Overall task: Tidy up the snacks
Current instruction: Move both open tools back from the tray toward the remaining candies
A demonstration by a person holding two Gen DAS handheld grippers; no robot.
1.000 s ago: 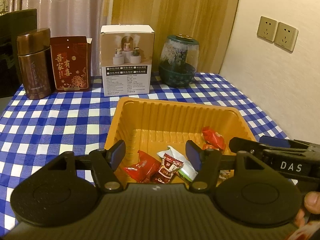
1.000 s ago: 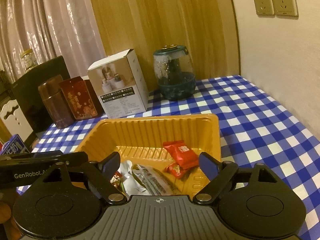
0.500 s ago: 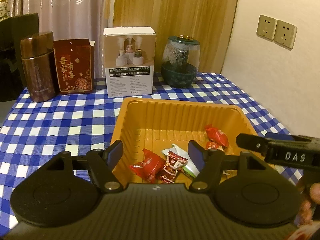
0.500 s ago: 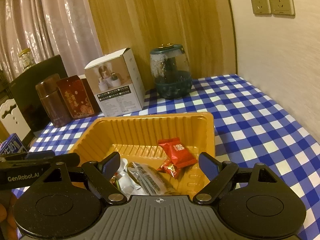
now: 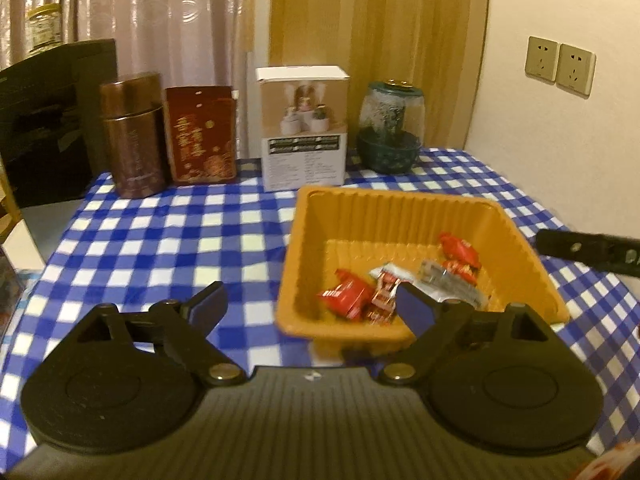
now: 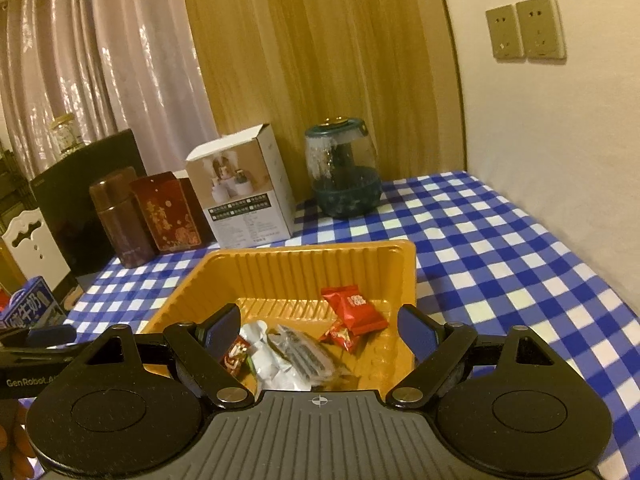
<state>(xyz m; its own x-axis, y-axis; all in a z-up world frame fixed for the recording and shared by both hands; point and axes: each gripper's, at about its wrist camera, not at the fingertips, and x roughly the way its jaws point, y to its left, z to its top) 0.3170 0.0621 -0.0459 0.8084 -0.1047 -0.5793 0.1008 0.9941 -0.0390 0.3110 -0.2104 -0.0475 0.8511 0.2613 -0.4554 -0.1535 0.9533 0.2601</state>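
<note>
The right gripper (image 6: 318,330) hangs over the near end of an orange tray (image 6: 296,268), its jaws wide apart with nothing pressed between them. In the tray lie a red packet (image 6: 354,310), a smaller red candy (image 6: 342,336) touching it, a clear wrapper (image 6: 304,350) with dark contents, a white wrapper (image 6: 266,354) and a red-brown candy (image 6: 236,354) by the left finger. The tray sits on a blue checked cloth (image 6: 500,260). Behind it stand a brown tin (image 6: 120,220), a red box (image 6: 168,210), a white box (image 6: 244,192) and a green-based jar (image 6: 344,168). At the left edge the left gripper (image 6: 38,344) shows in part, with a milk carton (image 6: 30,306) beyond it.
</note>
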